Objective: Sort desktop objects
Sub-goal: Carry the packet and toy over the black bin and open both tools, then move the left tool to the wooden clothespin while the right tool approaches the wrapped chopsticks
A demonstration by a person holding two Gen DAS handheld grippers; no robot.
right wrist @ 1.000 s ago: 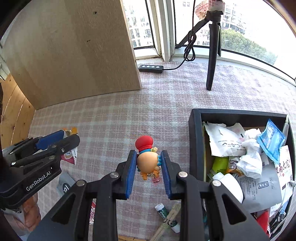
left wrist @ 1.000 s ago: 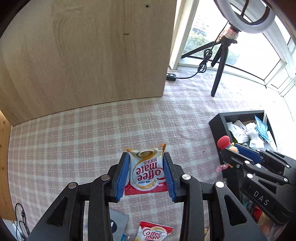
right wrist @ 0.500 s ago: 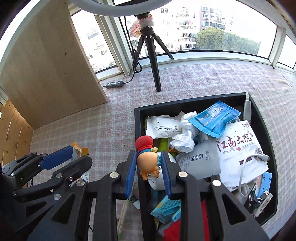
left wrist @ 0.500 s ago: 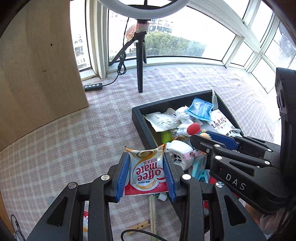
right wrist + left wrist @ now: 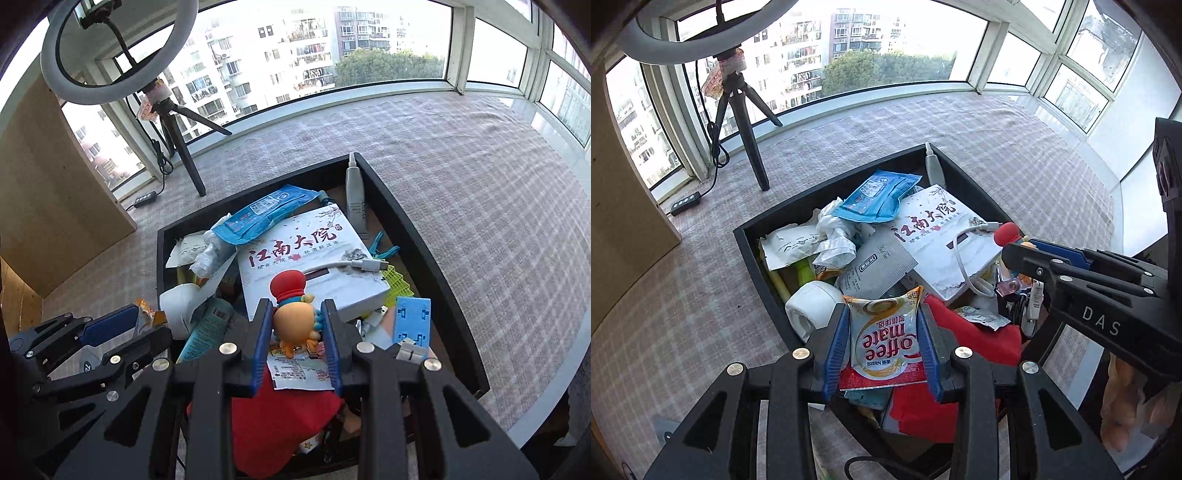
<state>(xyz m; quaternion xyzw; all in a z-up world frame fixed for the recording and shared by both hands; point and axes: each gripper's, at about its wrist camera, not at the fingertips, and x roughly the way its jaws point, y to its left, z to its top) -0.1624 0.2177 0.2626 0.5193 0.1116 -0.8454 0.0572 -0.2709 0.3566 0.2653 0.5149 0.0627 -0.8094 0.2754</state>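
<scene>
My left gripper (image 5: 882, 345) is shut on a Coffee mate sachet (image 5: 882, 338), holding it above the near part of a black box (image 5: 753, 254) full of odds and ends. My right gripper (image 5: 297, 336) is shut on a small orange toy figure with a red cap (image 5: 293, 314), also above the box (image 5: 406, 229). In the left wrist view the right gripper (image 5: 1015, 254) reaches in from the right with the red cap showing. In the right wrist view the left gripper (image 5: 122, 332) sits at the lower left with the sachet's edge (image 5: 147, 314) visible.
The box holds a white printed carton (image 5: 306, 258), a blue packet (image 5: 877, 195), crumpled white plastic (image 5: 834, 236), a white cable (image 5: 351, 264), a red cloth (image 5: 284, 417) and a blue plastic piece (image 5: 412, 321). A ring light on a tripod (image 5: 742, 122) and a wooden panel (image 5: 55, 192) stand at the left. Checked cloth (image 5: 480, 184) surrounds the box.
Both grippers have swept right from over the checked cloth to above the black box, each still gripping its object. The view has swung from the wooden panel toward the windows.
</scene>
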